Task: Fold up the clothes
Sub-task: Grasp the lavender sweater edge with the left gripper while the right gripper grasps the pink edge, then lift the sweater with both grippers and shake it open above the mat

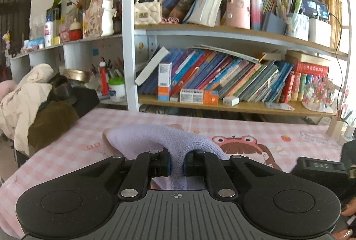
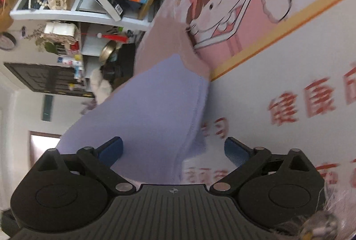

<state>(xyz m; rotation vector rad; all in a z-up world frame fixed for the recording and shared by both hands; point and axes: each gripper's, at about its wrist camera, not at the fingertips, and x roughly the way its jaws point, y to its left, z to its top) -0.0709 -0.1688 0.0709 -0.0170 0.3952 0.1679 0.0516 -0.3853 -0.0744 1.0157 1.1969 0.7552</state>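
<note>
Pink-checked covering with a cartoon frog-hat figure is spread over the tabletop (image 1: 255,129), which serves as the folding surface and is backed by a bookshelf (image 1: 222,29) crowded with books and boxes. To the left a heap of cream and brown bedding or clothing (image 1: 29,102) is piled on something dark; what it rests on cannot be made out. A lilac knit garment (image 1: 155,135) is draped over the tabletop and is drawn up into a narrow ridge, probably so that one part can be carried over another for a fold. That ridge is pinched between the blue pads of the left tool (image 1: 176,164), whose fingers are brought together on the cloth. In the right wrist view the same garment (image 2: 151,111) is seen with a stitched hem along its edge, and the right tool (image 2: 173,149) is held with its fingers spread wide, one on either side of the fabric and gripping nothing; it is judged to be placed for taking a second hold. That view is tilted and blurred, so whether the pads touch the cloth cannot be told. The garment's full outline, and so its kind, is hidden behind both tools. Red printed characters (image 2: 311,97) on the covering are smeared and unreadable.
</note>
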